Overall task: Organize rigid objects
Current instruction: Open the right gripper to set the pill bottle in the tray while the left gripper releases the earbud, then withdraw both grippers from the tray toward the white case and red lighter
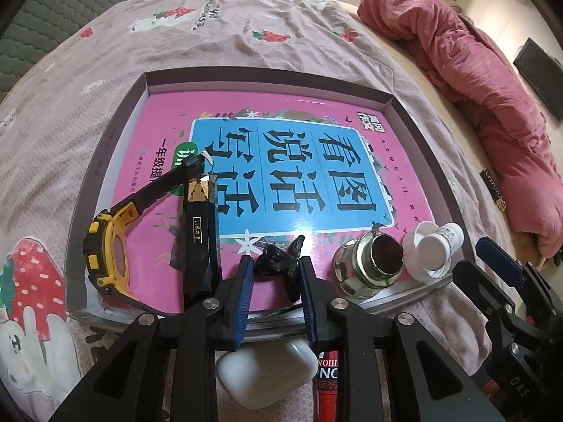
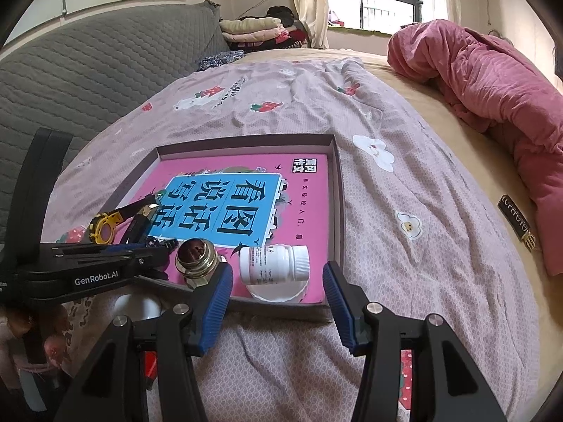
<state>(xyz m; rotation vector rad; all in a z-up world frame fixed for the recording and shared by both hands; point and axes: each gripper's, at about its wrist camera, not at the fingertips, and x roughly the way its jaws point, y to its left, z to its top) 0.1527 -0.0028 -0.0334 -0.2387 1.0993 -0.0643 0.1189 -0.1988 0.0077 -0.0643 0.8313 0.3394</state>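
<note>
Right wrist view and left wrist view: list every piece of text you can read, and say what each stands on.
"GenRobot.AI": left gripper body.
"看图说话写话": pink book cover, upside down.
"一年级": same cover, partly hidden by the watch.
"DAS": right gripper body, left wrist view.
White pill bottle label: too small to read.
Black bar label: blurred.

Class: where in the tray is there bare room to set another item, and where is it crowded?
Free: the tray's far half, over the pink book, up to the far wall. Crowded: the near edge, with watch, black box, metal fitting, white bottle.
</note>
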